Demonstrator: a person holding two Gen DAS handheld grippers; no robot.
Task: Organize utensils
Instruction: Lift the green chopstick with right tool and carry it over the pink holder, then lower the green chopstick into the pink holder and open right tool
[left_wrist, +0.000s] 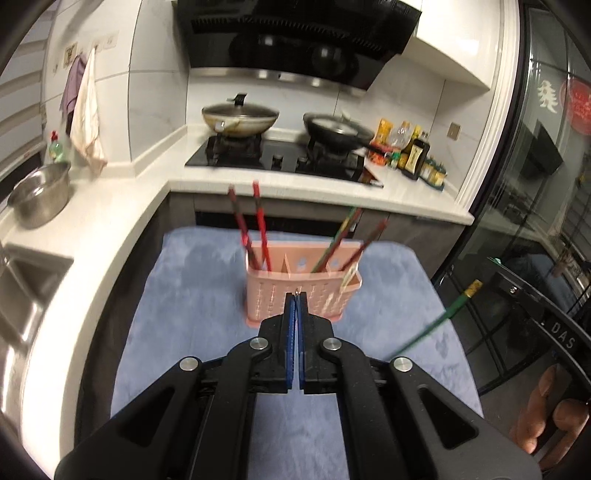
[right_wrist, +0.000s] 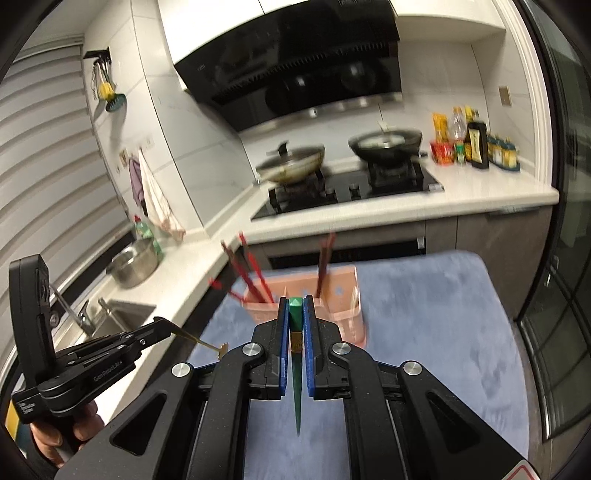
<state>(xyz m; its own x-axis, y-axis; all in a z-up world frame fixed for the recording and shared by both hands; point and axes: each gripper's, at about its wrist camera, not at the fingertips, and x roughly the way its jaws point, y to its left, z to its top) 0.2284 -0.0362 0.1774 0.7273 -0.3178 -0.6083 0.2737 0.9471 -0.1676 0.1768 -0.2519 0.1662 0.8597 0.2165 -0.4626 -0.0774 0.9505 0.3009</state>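
Left wrist view: the left gripper (left_wrist: 296, 295) has its fingers pressed together. A thin metal tip seems to poke out between them, too small to name here. It points down at the pink utensil holder (left_wrist: 303, 291), which stands on a blue mat (left_wrist: 192, 295). Red chopsticks (left_wrist: 258, 225) lean in its left compartment, with more chopsticks on the right. A green chopstick (left_wrist: 436, 321) crosses the right side.

Right wrist view: the right gripper (right_wrist: 295, 306) is clamped on that green chopstick (right_wrist: 295, 373), thick end forward, with the holder (right_wrist: 343, 317) just beyond. The left gripper (right_wrist: 162, 326), held at the left over the counter (right_wrist: 177, 280) edge, pinches a slim gold fork-like utensil (right_wrist: 210, 345).

The step looks like carrying both pieces to the holder. Next, each needs tilting upright above a compartment before release.
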